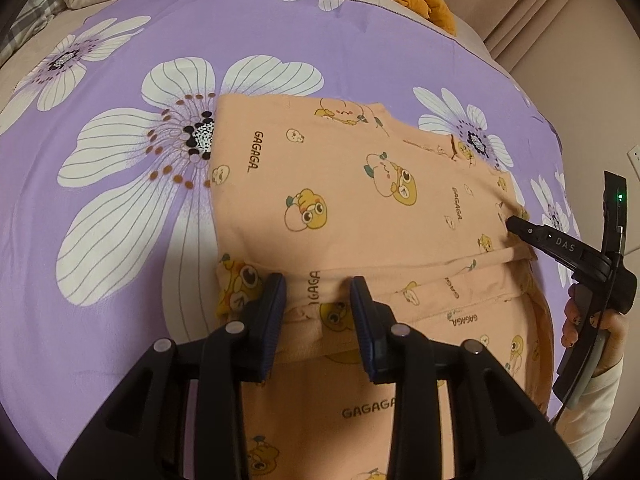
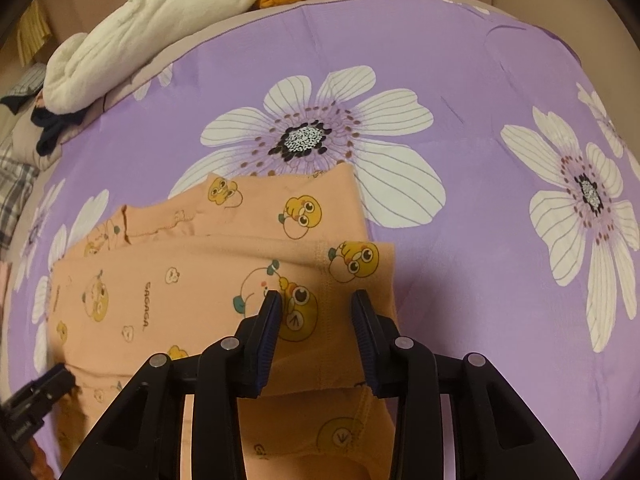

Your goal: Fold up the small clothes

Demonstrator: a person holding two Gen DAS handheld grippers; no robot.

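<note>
a peach cartoon-print garment lies partly folded on a purple floral bedspread. the left gripper hovers over its near folded edge, fingers narrowly parted, gripping nothing. the right gripper sits over the garment's right hem, fingers likewise narrowly apart, cloth beneath them but unpinched. a white cushion rests at the bed's far end.

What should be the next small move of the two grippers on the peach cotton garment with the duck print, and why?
Probably lift both away. The left gripper and the right gripper stand open above the peach duck-print cotton garment, pads apart, not pinching cloth. The near part already lies folded over the rest on the purple flowered bedsheet, so this fold looks finished; next regrip a side edge.
</note>
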